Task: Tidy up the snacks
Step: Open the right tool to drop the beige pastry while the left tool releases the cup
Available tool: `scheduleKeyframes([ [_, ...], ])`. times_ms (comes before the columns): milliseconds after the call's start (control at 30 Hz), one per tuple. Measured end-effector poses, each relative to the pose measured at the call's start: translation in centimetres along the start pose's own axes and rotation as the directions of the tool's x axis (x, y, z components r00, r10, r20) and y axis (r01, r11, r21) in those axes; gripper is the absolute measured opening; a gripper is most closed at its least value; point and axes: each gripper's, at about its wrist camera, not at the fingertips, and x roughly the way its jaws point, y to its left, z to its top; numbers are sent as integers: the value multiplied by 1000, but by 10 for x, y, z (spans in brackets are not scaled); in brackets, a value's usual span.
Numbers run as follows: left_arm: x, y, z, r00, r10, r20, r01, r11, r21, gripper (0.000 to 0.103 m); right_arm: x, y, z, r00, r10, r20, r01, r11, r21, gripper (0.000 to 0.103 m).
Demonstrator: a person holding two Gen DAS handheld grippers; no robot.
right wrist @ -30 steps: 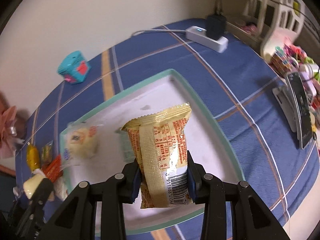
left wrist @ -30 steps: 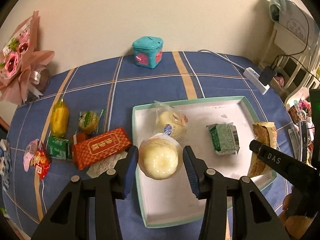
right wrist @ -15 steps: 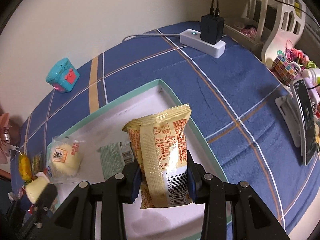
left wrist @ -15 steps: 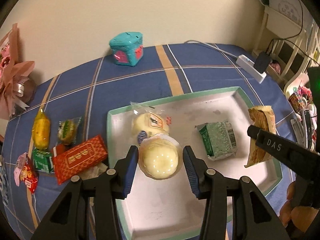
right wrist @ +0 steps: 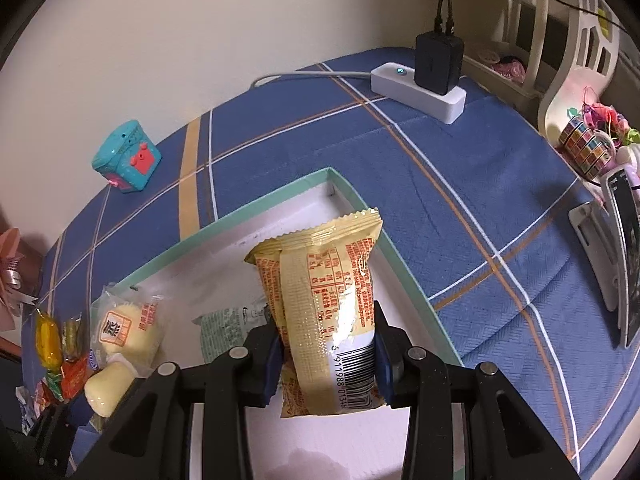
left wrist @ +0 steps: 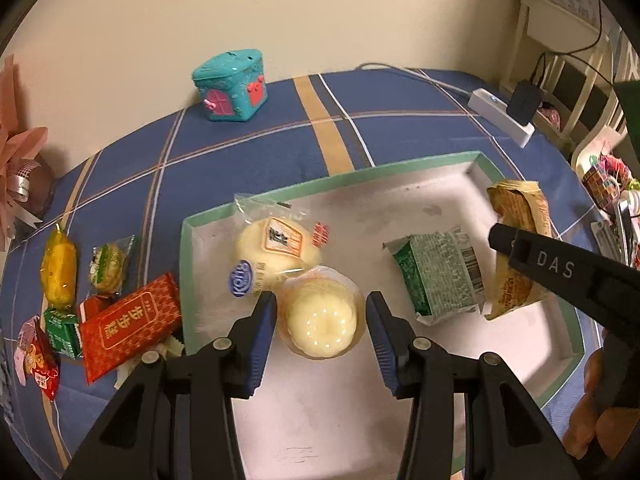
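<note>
My left gripper is shut on a pale yellow pudding cup, held just above the white tray with a mint-green rim. On the tray lie a wrapped cream bun, right behind the cup, and a green packet. My right gripper is shut on a yellow snack packet, upright over the tray's right side near the rim. That packet and one right finger also show in the left wrist view. The right wrist view catches the cup at far left.
Loose snacks lie on the blue checked cloth left of the tray: a red packet, a yellow candy, small green and red ones. A teal toy box stands at the back, a power strip back right, a phone on a stand right.
Both grippers have sunk closer to the tray. The left one carried the cup from over the tray's left rim to above its floor. The right one shifted the packet toward the tray's right rim.
</note>
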Motion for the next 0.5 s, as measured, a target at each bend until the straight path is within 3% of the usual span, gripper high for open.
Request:
scheduleKeyframes([
  [67, 2, -3, 0, 1000, -4, -8, 4, 1000, 10, 48, 2, 1, -1, 1000, -2, -6, 2, 1000, -9, 42],
  [100, 1, -4, 0, 1000, -2, -7, 2, 1000, 17, 48, 3, 2, -1, 1000, -7, -9, 7, 1000, -12, 50],
  [133, 1, -5, 0, 1000, 0, -6, 0, 1000, 22, 48, 3, 1, -1, 1000, -7, -10, 7, 1000, -12, 65],
  [167, 0, -6, 0, 1000, 2, -6, -2, 1000, 25, 49, 3, 1, -1, 1000, -2, -9, 2, 1000, -10, 70],
  [400, -12, -6, 4, 1000, -13, -6, 13, 1000, 20, 61, -5, 7, -2, 1000, 12, -7, -12, 999, -36, 79],
  [500, -21, -5, 7, 1000, -16, -1, 16, 1000, 6, 73, -9, 10, -2, 1000, 9, -4, -9, 999, -51, 88],
])
